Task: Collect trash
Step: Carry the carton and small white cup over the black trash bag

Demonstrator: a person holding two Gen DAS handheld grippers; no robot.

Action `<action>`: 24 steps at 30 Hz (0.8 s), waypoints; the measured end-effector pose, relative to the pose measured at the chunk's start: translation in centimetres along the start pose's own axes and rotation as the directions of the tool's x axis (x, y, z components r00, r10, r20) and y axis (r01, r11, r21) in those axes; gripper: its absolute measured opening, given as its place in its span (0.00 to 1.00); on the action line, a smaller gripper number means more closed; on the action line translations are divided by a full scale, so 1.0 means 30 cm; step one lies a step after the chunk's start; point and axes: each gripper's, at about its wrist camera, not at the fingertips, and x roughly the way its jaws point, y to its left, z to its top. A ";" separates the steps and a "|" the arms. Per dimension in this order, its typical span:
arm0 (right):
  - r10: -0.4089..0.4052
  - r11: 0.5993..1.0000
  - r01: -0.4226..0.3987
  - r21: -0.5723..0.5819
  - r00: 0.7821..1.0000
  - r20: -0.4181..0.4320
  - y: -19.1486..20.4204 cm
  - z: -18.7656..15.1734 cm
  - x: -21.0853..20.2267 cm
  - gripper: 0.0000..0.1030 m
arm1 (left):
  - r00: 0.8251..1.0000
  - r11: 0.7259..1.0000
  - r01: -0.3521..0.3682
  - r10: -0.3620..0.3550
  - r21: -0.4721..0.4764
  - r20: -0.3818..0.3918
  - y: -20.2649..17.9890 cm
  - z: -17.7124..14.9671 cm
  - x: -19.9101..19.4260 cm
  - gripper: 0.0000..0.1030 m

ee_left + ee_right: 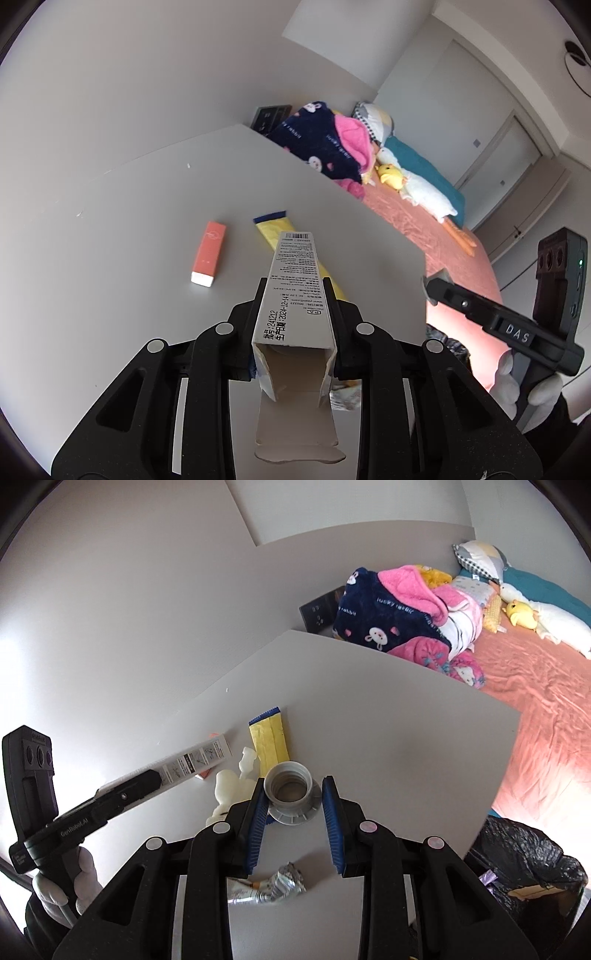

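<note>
My left claw (295,317) is clamped on a long white carton (291,291), open-ended, light and easily crushed, so I grip its flat sides gently. My right claw (293,803) pinches a stiff grey plastic cap piece (291,794) by its neck. Below lies a crumpled foil wrapper (275,886) on the worktop (388,738); farther off, a yellow packet (269,736) and an orange box (208,254). The black bin bag (524,867) sits beside the worktop's edge.

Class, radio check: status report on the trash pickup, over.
Left gripper shut on white carton. Right gripper shut on grey cap. Orange box, yellow packet, foil wrapper lie on table.
</note>
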 end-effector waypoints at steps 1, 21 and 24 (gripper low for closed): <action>-0.003 1.000 0.003 0.002 1.000 0.008 -0.003 -0.007 -0.020 0.30 | 1.000 1.000 0.002 -0.002 0.005 0.004 -0.012 -0.001 -0.009 0.26; -0.096 0.992 0.084 0.090 0.987 0.131 -0.147 -0.140 -0.330 0.30 | 0.982 0.971 0.186 -0.184 0.151 -0.028 -0.323 -0.038 -0.017 0.26; -0.111 0.990 0.095 0.107 0.983 0.150 -0.174 -0.157 -0.376 0.30 | 0.977 0.962 0.212 -0.207 0.175 -0.043 -0.377 -0.042 0.004 0.26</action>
